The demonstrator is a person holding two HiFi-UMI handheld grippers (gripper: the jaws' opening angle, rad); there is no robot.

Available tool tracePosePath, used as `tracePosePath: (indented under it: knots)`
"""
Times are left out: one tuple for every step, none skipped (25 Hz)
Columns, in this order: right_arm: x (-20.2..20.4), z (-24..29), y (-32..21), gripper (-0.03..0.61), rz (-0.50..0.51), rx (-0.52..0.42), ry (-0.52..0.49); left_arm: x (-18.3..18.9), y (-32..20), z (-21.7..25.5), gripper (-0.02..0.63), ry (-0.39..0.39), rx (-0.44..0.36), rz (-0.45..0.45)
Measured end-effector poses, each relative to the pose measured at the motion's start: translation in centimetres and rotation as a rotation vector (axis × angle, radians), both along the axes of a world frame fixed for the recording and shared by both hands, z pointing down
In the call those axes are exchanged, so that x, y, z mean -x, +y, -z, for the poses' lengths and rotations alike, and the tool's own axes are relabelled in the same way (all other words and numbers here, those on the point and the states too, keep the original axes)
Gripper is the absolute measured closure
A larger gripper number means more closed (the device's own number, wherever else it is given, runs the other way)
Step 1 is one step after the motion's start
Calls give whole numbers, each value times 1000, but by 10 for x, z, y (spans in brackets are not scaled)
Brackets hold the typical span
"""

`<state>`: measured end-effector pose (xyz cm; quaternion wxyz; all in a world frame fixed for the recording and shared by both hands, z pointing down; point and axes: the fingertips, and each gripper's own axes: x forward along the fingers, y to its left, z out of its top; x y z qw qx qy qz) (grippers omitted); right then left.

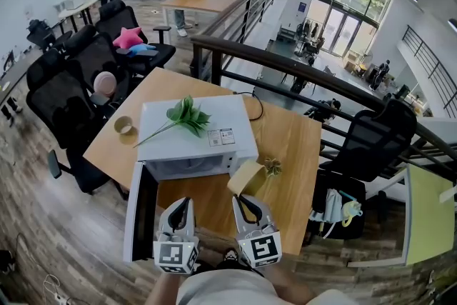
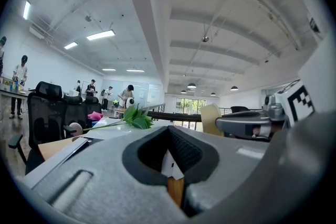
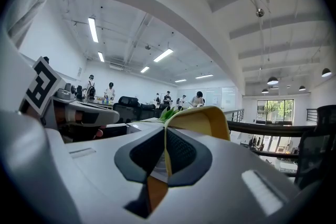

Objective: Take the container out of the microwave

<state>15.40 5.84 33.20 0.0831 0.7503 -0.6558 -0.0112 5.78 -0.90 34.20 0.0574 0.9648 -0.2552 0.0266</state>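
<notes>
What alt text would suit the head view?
From above, the right gripper holds a tan container by its rim just in front of a white microwave with its door open, on a wooden table. The left gripper beside it is shut and empty.

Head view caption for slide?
Right gripper holds the yellow container in front of the open microwave; left gripper shut, empty.

The sticker [image 1: 221, 137] on the microwave [image 1: 171, 146] is unreadable.

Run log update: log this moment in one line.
right hand-held gripper shut on container | left hand-held gripper shut, empty | container outside microwave | door open
</notes>
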Motion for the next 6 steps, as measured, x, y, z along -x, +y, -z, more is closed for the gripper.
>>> tracePosePath:
  knots:
    - [0, -1, 0, 555, -2, 1, -6, -1, 0, -1, 611, 0, 1, -1]
    - [-1, -2, 1, 555, -5, 0, -14, -1, 1, -2, 611, -1, 3, -2]
    - [-1, -3, 1, 555, -7, -1, -19, -2, 1, -3, 611, -2, 6, -2]
    - [-2, -4, 1, 555, -6, -1, -19, -2, 1, -5, 611, -2, 10, -2]
    - [-2, -4, 1, 555, -4, 0, -15, -3, 1, -7, 611, -3, 14, -2]
    - [-3, -4, 1, 555, -1, 0, -10, -3, 2, -9, 611, -3, 18, -1]
